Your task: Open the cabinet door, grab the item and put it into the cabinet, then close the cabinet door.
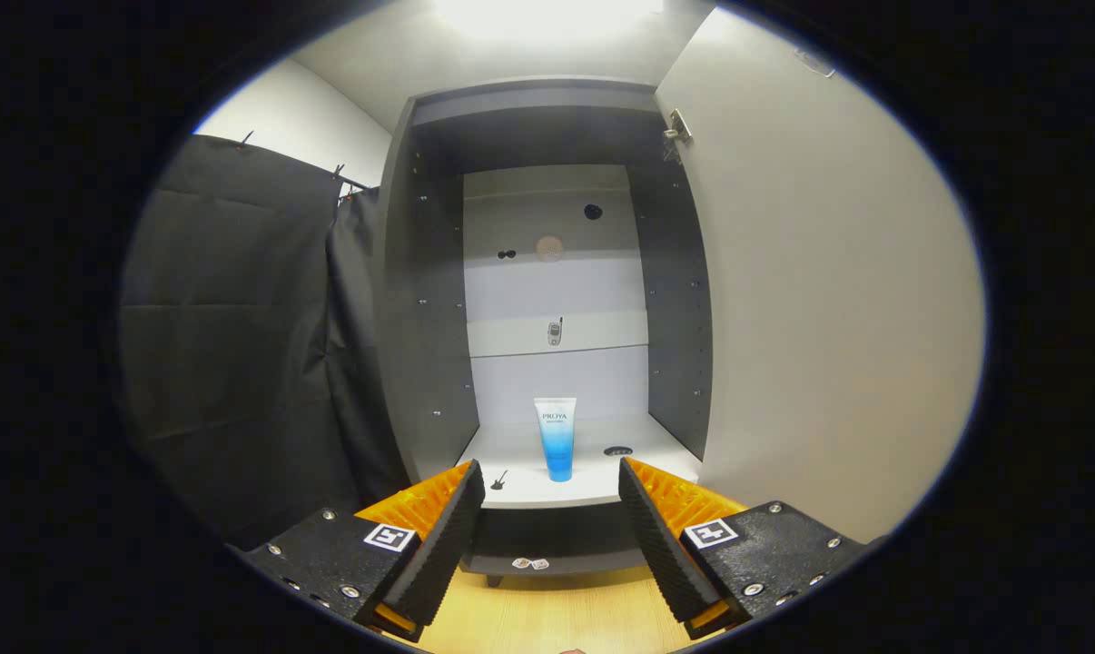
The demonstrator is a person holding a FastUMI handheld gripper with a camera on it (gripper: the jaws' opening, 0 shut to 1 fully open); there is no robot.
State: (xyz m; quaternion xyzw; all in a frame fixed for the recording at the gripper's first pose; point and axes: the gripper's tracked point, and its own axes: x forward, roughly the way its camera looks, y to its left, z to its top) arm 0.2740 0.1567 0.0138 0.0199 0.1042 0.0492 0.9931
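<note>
One tube stands upright on the cabinet shelf, beyond your spread, empty claw; the door hangs open beside that tube.

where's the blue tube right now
In the gripper view the blue tube stands upright on the cabinet's bottom shelf, beyond the open hand-held gripper, with the open cabinet door to its right.

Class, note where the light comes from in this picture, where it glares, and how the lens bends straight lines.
Gripper view: light comes from above, blown out to white glare over the cabinet; the open door bows outward from fisheye distortion; the tube stays sharp beyond the open hand-held gripper.
</note>
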